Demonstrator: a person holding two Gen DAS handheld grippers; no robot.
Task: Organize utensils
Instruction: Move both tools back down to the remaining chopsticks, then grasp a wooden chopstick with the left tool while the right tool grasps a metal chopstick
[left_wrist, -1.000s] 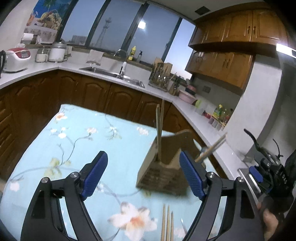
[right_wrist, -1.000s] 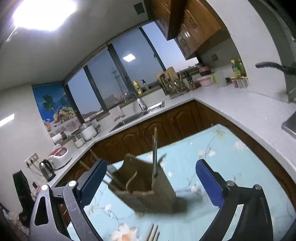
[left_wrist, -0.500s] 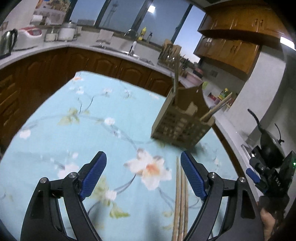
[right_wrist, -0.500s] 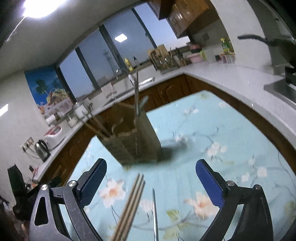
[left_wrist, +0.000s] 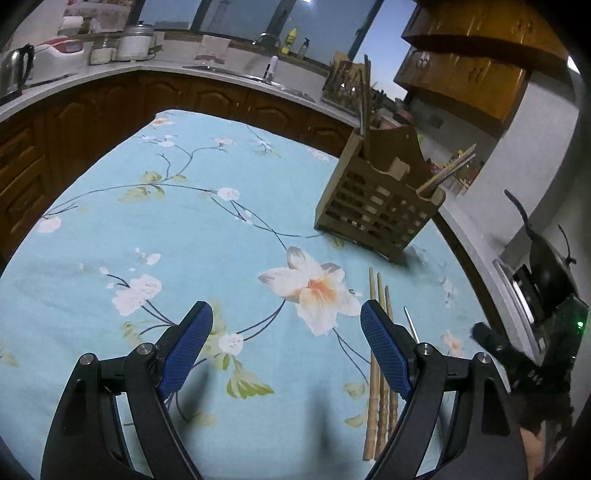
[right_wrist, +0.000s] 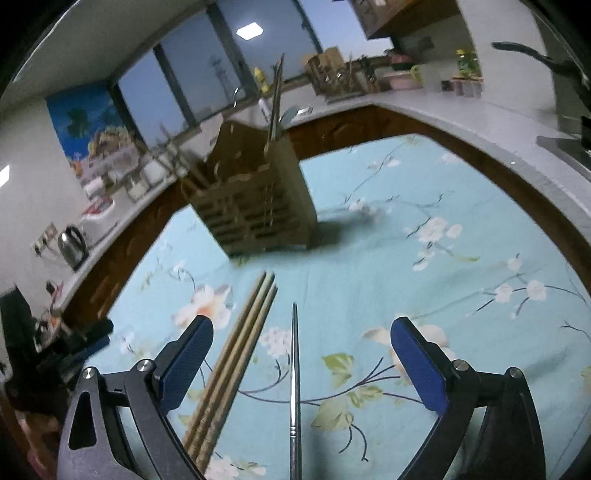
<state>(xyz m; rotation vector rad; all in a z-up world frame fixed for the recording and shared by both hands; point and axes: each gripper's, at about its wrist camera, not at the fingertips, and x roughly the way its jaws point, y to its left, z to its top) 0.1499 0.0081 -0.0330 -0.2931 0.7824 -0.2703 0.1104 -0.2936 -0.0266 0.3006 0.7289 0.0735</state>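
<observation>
The right tongs (right_wrist: 301, 354) stood spread wide and gripped nothing, angled down over the flowered tabletop (right_wrist: 461, 295). Between their blue pads lay two kinds of utensil. A single metal chopstick (right_wrist: 294, 387) ran almost straight away from the camera, close to the middle of the gap. A bundle of three bamboo chopsticks (right_wrist: 236, 362) lay just beside it, nearer the pad on the picture's left and slanting a little off that line. Both had their long axes pointing roughly along the tongs' own direction, tips toward the wooden utensil holder (right_wrist: 255, 210). The holder stood upright farther out on the cloth, already with chopsticks in its compartments.

The left tongs (left_wrist: 286, 347) were likewise released and empty. Seen from them, the bamboo chopsticks (left_wrist: 378, 369) lay off to the right, partly behind the right-hand pad, and the metal chopstick (left_wrist: 410, 325) lay further right still, outside the gap. The holder (left_wrist: 376, 206) stood beyond, up and to the right.

So the right hand looked the nearer and better placed: the loose sticks sat inside its span. Because the sticks ran lengthwise along the tongs and not across the pads, closing as it stood would likely pinch them from the sides along their length. That should suit lifting them toward the holder, though catching the bundle and the metal one together seemed uncertain.
</observation>
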